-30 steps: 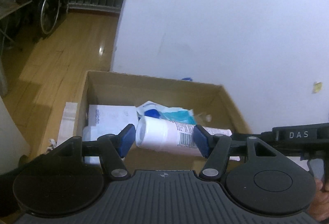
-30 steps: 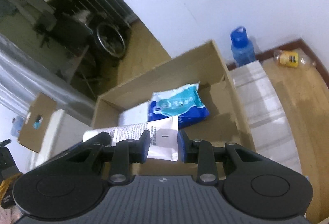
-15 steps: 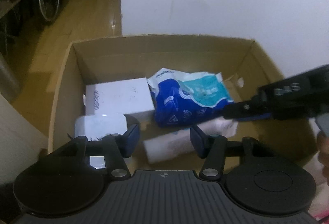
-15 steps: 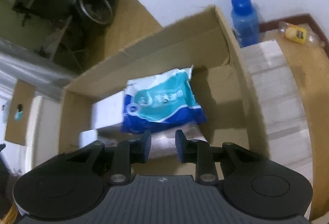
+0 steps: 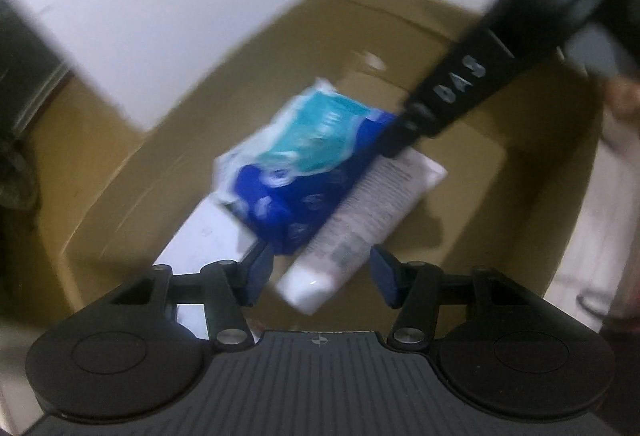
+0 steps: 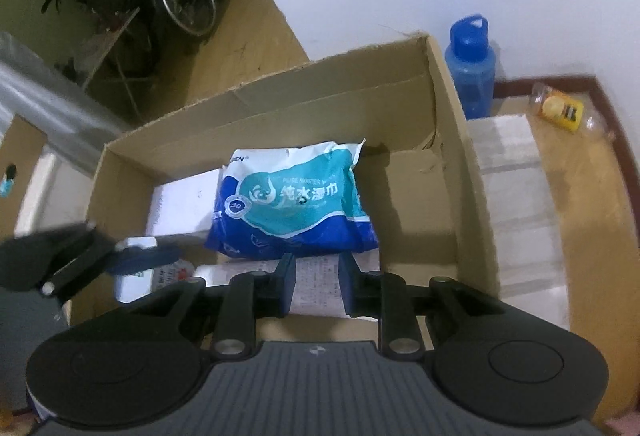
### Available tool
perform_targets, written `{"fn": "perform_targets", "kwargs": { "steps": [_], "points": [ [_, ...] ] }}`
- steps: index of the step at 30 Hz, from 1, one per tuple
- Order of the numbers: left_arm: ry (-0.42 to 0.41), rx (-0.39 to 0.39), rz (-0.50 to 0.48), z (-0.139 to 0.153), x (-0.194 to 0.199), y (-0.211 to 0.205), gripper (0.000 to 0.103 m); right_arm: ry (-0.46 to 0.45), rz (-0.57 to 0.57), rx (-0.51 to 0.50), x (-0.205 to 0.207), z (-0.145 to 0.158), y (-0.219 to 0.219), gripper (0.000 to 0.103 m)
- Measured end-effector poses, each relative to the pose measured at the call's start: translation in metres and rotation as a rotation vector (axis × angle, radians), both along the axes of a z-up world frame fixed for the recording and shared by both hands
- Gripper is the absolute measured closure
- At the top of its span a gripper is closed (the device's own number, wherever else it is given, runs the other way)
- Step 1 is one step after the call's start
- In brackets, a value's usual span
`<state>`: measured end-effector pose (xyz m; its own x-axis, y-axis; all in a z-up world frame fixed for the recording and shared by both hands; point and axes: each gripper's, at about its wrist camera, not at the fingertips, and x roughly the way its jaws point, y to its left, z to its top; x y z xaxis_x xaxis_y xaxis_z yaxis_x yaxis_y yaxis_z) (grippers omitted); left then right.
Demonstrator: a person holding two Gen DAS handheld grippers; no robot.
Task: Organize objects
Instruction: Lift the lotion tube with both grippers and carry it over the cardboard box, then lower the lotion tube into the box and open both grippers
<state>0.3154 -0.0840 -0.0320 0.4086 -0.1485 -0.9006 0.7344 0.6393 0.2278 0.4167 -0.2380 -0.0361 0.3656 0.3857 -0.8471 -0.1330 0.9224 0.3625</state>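
1. Tube (image 5: pixel 360 203): lies in the box (image 6: pixel 280 83), slanted, one long side against the wipes pack (image 5: pixel 304 163). Its cap end is toward the left-wrist camera, its flat crimped end away from it. A white carton (image 5: pixel 212 236) lies on the far side of the pack.
2. Left gripper (image 5: pixel 320 272): fingers released, standing either side of the cap end, with a gap showing on each side.
3. Right gripper (image 6: pixel 316 288): fingers closing, with the tube's flat end between them. Whether the pads press on it cannot be told.
4. Handling, judged: light, with soft walls that give under a squeeze. The skin is smooth and likely slippery. Not fragile, though a hard pinch at mid-body may force the contents toward the cap.
5. Hold, judged: take it at the stiff shoulder by the cap, or across the flat crimp. Avoid the soft middle.
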Motion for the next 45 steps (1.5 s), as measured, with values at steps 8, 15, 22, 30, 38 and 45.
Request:
{"fn": "perform_targets", "kwargs": {
  "steps": [8,15,22,30,38,45],
  "points": [
    [0.077,0.214,-0.214,-0.032,0.008,-0.031,0.065,-0.002,0.033,-0.058,0.004,-0.005,0.007,0.078],
    [0.091,0.398,-0.235,-0.043,0.005,-0.033,0.067,-0.008,0.048,-0.104,0.006,-0.012,0.015,0.078],
    [0.123,0.395,-0.175,-0.042,0.009,-0.029,0.066,-0.021,0.073,-0.154,0.005,-0.02,0.022,0.078],
    [-0.026,0.332,-0.121,-0.005,-0.006,-0.019,0.055,-0.123,0.074,-0.111,-0.011,0.002,0.013,0.076],
    [0.056,-0.107,0.091,0.096,-0.031,0.031,0.035,-0.287,0.413,-0.115,-0.065,0.055,0.006,0.056],
    [0.123,-0.034,-0.104,0.052,-0.064,0.037,0.034,-0.301,0.61,-0.165,-0.098,0.045,0.005,0.029]
  ]
}}
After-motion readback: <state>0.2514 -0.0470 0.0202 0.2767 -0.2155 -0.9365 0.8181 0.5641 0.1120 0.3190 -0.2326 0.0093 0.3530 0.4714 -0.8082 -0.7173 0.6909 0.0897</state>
